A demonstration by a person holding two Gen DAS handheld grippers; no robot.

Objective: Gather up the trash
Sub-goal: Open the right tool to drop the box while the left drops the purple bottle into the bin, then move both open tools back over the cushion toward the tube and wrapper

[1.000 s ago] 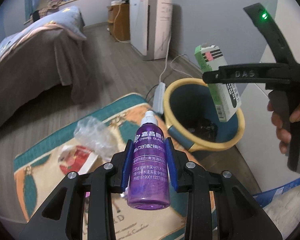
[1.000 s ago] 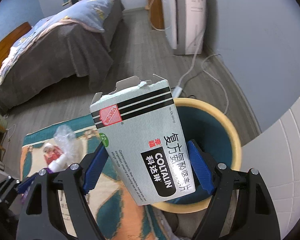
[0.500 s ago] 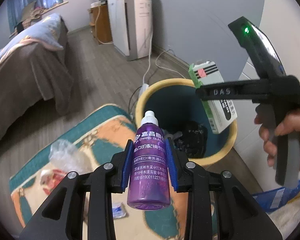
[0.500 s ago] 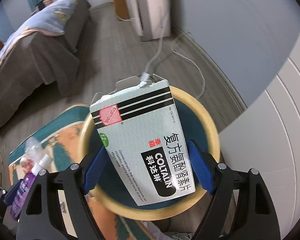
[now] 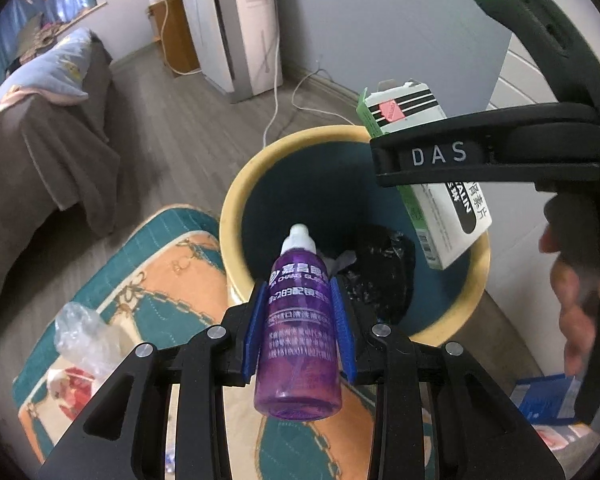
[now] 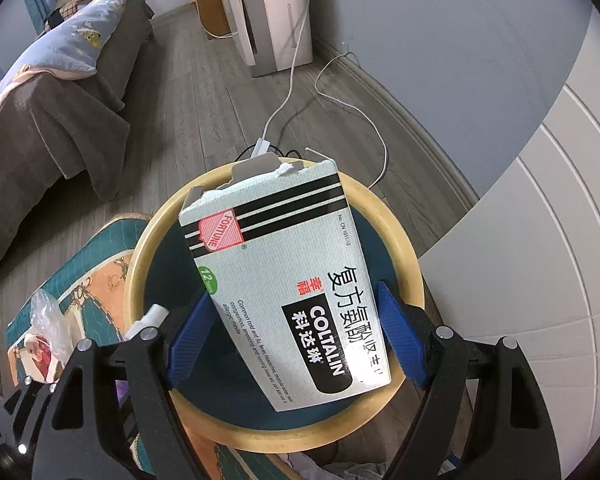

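While the left gripper (image 5: 299, 330) pinches a purple bottle (image 5: 299, 332) between its blue pads, the bin (image 5: 236, 208) lies just ahead of its fingertips; the right gripper (image 6: 296, 330) clamps a torn box (image 6: 284, 280) above the bin's mouth.

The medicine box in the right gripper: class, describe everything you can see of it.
The medicine box is a pale cardboard carton with three black stripes, a red FORTUNE shield, a green side and a black COLTALIN label. Its top flap is torn open. The right gripper clamps its lower half between blue pads, tilted, above the open mouth of the yellow-rimmed bin. It touches nothing but the pads.
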